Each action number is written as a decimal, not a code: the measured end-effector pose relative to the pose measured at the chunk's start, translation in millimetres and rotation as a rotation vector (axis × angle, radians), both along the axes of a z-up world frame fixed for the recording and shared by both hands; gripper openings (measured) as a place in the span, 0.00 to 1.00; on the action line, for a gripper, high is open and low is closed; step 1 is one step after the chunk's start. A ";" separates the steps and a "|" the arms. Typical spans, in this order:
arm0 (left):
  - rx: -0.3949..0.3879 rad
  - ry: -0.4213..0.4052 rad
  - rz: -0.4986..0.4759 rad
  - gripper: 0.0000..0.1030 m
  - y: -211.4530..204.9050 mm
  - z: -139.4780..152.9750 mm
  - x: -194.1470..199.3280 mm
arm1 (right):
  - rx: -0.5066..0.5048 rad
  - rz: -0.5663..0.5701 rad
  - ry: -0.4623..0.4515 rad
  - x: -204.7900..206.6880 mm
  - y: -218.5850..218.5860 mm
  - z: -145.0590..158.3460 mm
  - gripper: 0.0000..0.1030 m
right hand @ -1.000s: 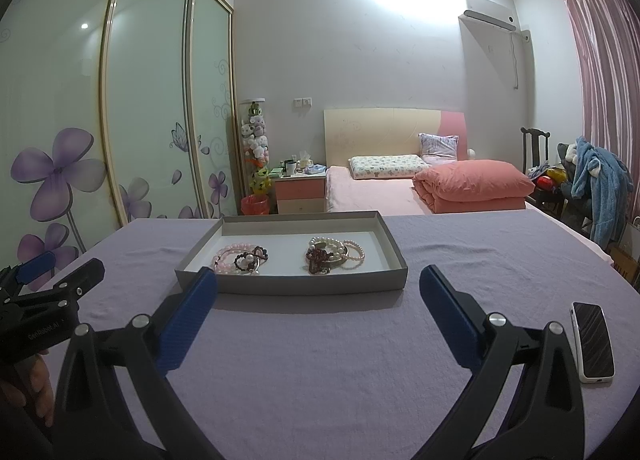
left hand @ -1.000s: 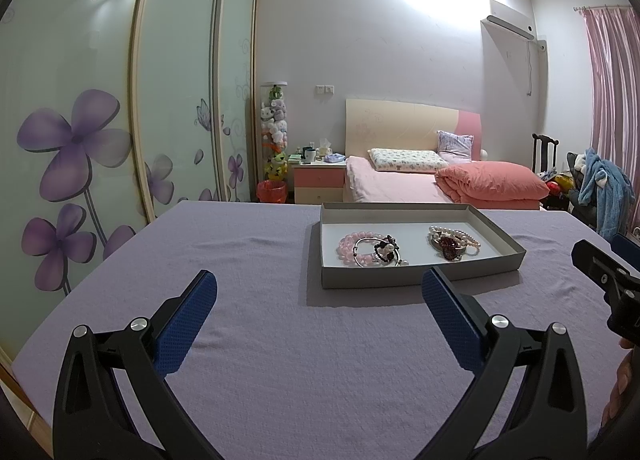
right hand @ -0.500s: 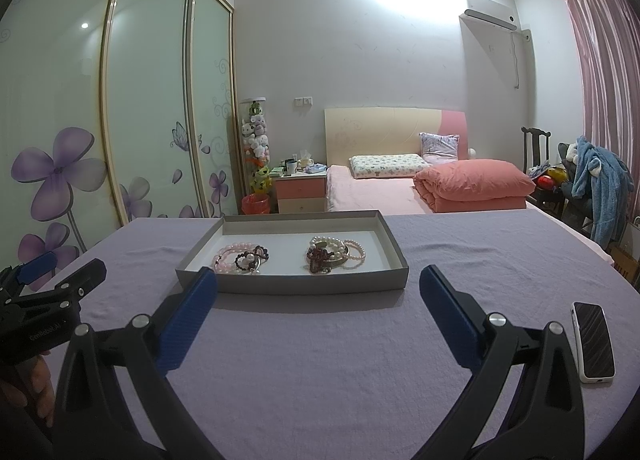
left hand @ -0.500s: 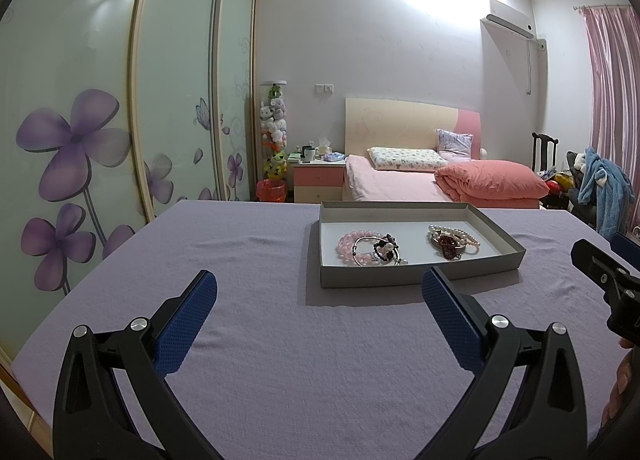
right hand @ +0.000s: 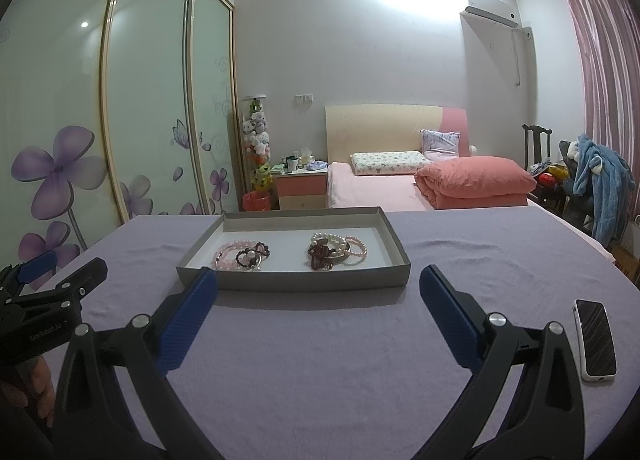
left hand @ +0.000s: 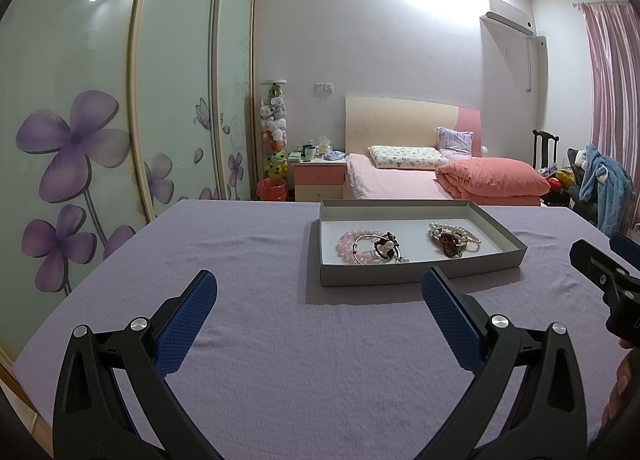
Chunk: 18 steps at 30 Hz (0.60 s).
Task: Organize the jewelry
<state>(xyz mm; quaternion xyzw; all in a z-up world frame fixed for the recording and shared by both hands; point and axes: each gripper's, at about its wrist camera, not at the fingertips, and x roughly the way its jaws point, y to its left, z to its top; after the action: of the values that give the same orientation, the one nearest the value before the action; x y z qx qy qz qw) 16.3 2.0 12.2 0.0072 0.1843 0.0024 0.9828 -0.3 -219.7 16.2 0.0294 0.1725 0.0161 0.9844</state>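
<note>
Lilac cloth covers the table (left hand: 280, 340) seen from the left wrist. The left gripper (left hand: 320, 296) hangs low over it, its blue-padded fingers spread wide and holding nothing. Just beyond lies a shallow grey cardboard tray (left hand: 416, 274). Inside, a pink bead bracelet cluster (left hand: 366, 247) sits at the left end, tangled with a dark bead strand and a metal bangle. A pearl bracelet cluster (left hand: 454, 238) with a dark red piece sits toward the right end, well apart from the first. At the right edge the other gripper shows only in part.

From the right wrist, the right gripper (right hand: 318, 292) is likewise spread and empty, above the cloth just short of the tray's near wall. Both clusters lie inside the tray. A smartphone (right hand: 595, 338) rests on the cloth to the right.

All the jewelry sits in the tray in two groups, which fits either a finished sorting or piles waiting to be separated. Any pick, I judge, would want one pad slipped under a single loop and a slow lift, since the strands overlap and could drag neighbours along
</note>
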 end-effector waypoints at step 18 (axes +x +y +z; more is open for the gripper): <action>0.005 0.002 0.006 0.98 0.2 1.7 -2.4 | 0.003 0.000 0.005 0.7 0.4 -0.7 0.96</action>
<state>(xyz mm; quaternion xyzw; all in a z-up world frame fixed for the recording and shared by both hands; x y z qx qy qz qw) 13.9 2.2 13.9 0.0091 0.1851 0.0059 0.9827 0.4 -219.3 15.5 0.0310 0.1747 0.0162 0.9840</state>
